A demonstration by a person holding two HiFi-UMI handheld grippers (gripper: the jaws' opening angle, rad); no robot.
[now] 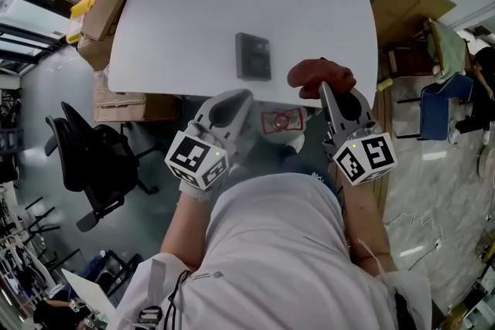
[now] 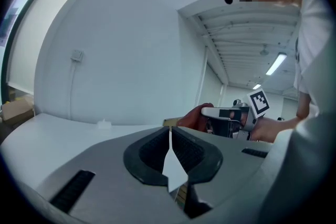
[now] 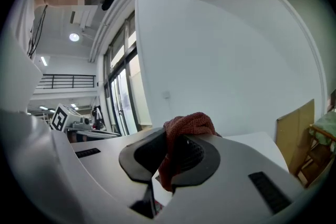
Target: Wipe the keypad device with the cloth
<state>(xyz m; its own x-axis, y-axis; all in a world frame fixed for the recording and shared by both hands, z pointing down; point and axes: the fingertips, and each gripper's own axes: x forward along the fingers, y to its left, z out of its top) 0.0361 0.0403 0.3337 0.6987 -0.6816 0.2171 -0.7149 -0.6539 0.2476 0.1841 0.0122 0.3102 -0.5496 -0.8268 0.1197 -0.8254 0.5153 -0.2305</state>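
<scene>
The dark grey keypad device [image 1: 253, 56] lies flat in the middle of the white table [image 1: 178, 27]. My right gripper [image 1: 328, 88] is shut on a red-brown cloth [image 1: 320, 74], held just off the table's near edge, to the right of the device. In the right gripper view the cloth [image 3: 189, 125] is bunched between the jaws of my right gripper [image 3: 170, 153]. My left gripper [image 1: 234, 99] hovers below the table's near edge, shut on nothing. In the left gripper view the pads of my left gripper [image 2: 169, 140] meet, and the cloth [image 2: 193, 115] shows beyond them.
Cardboard boxes [image 1: 99, 21] are stacked at the table's left end. A black office chair [image 1: 91, 158] stands on the floor at left. More cardboard [image 1: 404, 10] and a blue chair [image 1: 436, 106] are at right. A red-and-white object [image 1: 281, 120] lies under the table's edge.
</scene>
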